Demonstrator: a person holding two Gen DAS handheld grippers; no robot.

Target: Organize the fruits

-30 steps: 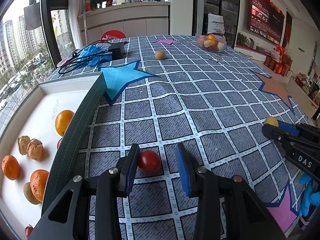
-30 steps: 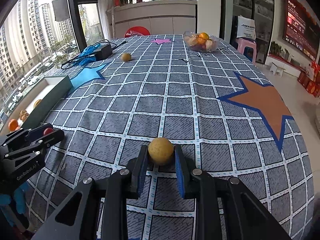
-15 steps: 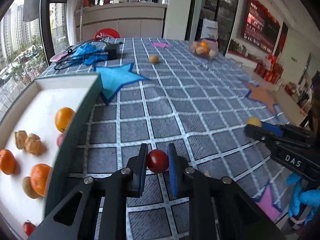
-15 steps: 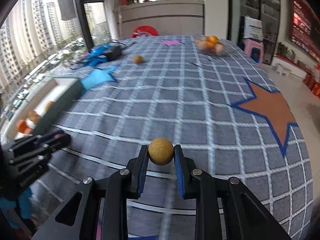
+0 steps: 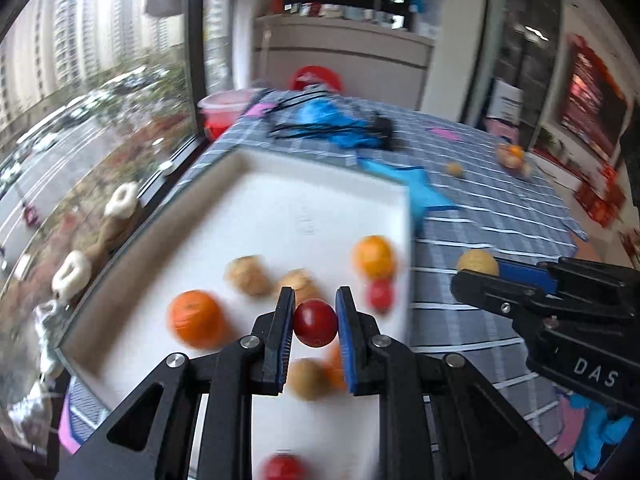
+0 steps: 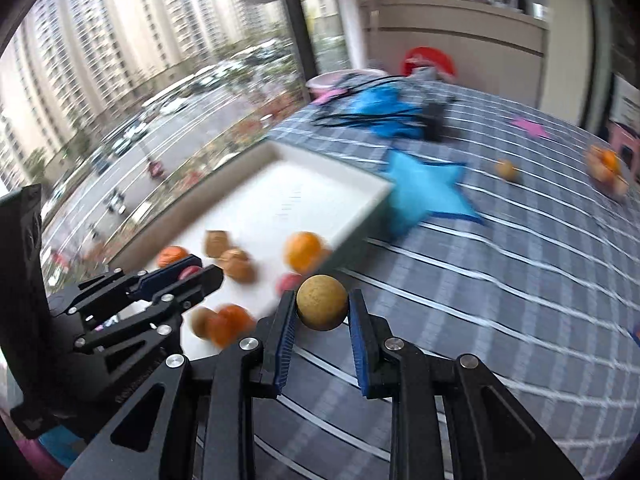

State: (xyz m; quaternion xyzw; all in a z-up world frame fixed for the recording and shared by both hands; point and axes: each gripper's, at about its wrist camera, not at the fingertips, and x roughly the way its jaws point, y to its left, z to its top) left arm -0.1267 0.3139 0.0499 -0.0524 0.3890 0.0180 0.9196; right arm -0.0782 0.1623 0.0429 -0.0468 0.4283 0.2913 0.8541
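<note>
We have a fruit in each claw. Our left claw (image 5: pixel 315 322) is clamped on a small red tomato (image 5: pixel 315 322), its blue pads pressing the fruit's two sides, and it hangs over the near part of the white tray (image 5: pixel 288 204). Our right claw (image 6: pixel 322 308) is clamped on a tan round fruit (image 6: pixel 322 307), held over the checked desk (image 6: pixel 500 280) just right of the tray's near right corner.

Inside the tray lie several oranges, among them one at the right wall (image 5: pixel 373 257) and one to the near left (image 5: pixel 195 319), two brown wrinkled nuts (image 5: pixel 248 276), and a second small red fruit (image 5: pixel 380 295) beside the right wall. Far across the desk a lone tan fruit (image 6: pixel 506 169) and a bowl of fruit (image 6: pixel 606 168) sit well apart from the tray.

We judge the tomato light, smooth and thin-skinned: it can slip out of the pads or split if we squeeze harder, so a grip across its widest part is what it needs. The tan fruit looks firmer and rough-skinned, so it should sit more safely, gripped the same way across its middle. Both are round and will likely roll once let go, so we would release them low over a bare patch of the tray floor, away from the fruit already there.
</note>
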